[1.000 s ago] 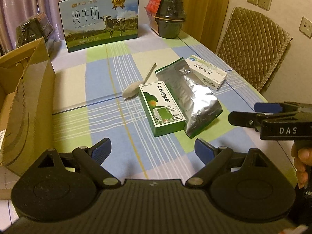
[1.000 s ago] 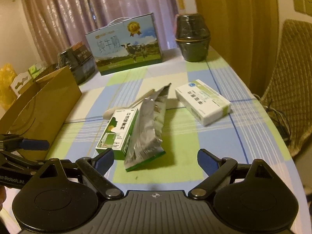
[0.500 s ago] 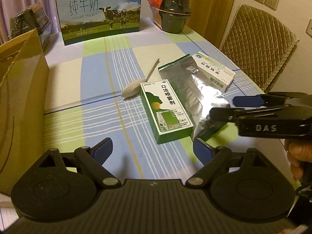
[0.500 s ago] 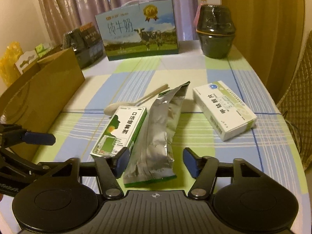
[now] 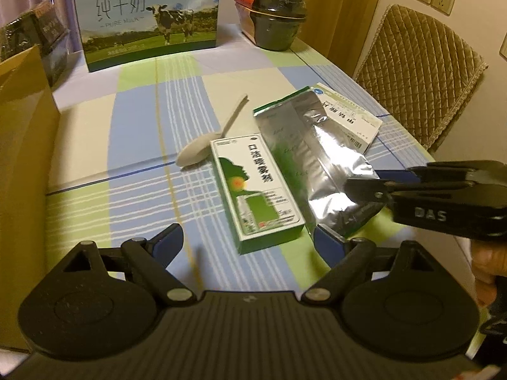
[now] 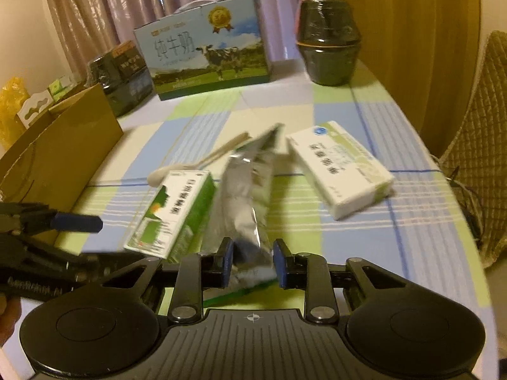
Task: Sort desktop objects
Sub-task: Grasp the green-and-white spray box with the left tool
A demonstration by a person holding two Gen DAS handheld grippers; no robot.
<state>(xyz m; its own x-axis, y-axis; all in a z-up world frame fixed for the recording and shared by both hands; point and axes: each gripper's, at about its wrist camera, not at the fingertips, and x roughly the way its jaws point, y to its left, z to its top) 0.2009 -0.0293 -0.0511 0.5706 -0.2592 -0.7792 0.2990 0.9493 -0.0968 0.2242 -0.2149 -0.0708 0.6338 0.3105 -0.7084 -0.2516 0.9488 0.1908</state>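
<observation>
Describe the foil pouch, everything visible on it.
The foil pouch is a crinkled, shiny silver bag with green edging at both ends. It lies flat and lengthwise on the checked tablecloth, between the green box and the white box, with one edge against the green box. Its near end sits between the fingers of the right gripper, which are narrowed around it; contact can't be confirmed through the blur.

Two cameras, one riding on each claw

Both look forward, low and close over the worktop (image 5: 133, 145), left claw (image 5: 250, 237) beside right claw (image 6: 252, 261). Both see the foil pouch (image 5: 313, 158), the green box (image 6: 177, 209) and the milk carton (image 5: 149, 15).
</observation>
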